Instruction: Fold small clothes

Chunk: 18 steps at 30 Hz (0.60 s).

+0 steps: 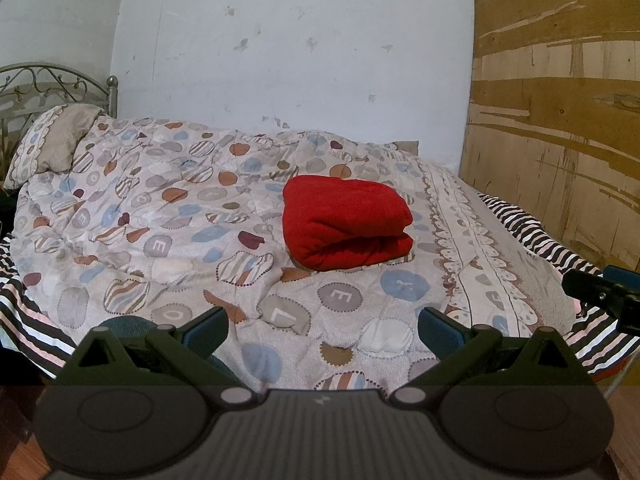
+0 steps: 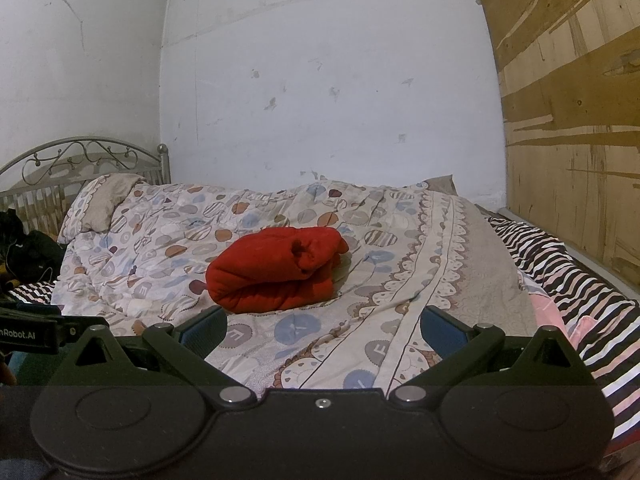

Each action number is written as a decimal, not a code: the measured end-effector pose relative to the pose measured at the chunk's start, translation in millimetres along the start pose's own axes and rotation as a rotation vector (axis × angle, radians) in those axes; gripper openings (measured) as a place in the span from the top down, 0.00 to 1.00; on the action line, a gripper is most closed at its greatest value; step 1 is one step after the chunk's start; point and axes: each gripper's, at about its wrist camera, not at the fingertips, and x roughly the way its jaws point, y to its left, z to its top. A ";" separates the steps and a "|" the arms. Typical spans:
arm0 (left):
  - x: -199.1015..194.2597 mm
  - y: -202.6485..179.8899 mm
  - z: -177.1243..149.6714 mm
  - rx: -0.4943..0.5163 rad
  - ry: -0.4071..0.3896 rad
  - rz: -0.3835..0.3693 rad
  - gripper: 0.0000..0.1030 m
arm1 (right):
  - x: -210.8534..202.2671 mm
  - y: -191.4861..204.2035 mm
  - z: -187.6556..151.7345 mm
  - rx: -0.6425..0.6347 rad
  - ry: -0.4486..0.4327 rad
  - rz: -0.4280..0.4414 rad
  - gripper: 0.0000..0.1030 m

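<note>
**Inspector:** Red fleece first. Where does it lie?

**Operator:** The thick red fleece garment [image 1: 346, 222], folded into a plump bundle, sits on the bed's quilt printed with round patches [image 1: 160, 216], about mid-bed, near the patterned border strip. Neither of my tools touches it; both are well short of it.

**Inspector:** State of the tools?

**Operator:** My left tool [image 1: 322, 326] stands with fingers spread wide, nothing between them. My right tool [image 2: 324, 326] likewise: spread and empty.

**Inspector:** Handling assessment?

**Operator:** I judge it soft, light and bulky. It should compress under the pads and spring back, so the layers may slide or fall open if lifted carelessly. Fleece ought not to slip much against the pads. Nothing fragile.

**Inspector:** Recommended hold?

**Operator:** The rounded fold facing me, pinching all layers together. In the right wrist view the far end shows bunched loose cloth [image 2: 310, 252]; I would avoid that, as it would likely pull one layer free. The quilt beneath is wrinkled and could be caught along with it.
</note>
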 end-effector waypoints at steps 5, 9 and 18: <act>0.1 1.2 -1.7 -0.006 0.004 -0.007 0.00 | 0.0 -0.2 -0.1 0.000 0.000 0.000 0.00; 0.1 1.4 -3.5 -0.006 0.004 -0.004 0.00 | 0.0 -0.2 -0.1 -0.001 0.000 -0.001 0.00; 0.1 1.5 -3.1 -0.007 0.006 -0.006 0.00 | -0.1 -0.4 -0.2 0.000 0.000 0.000 0.00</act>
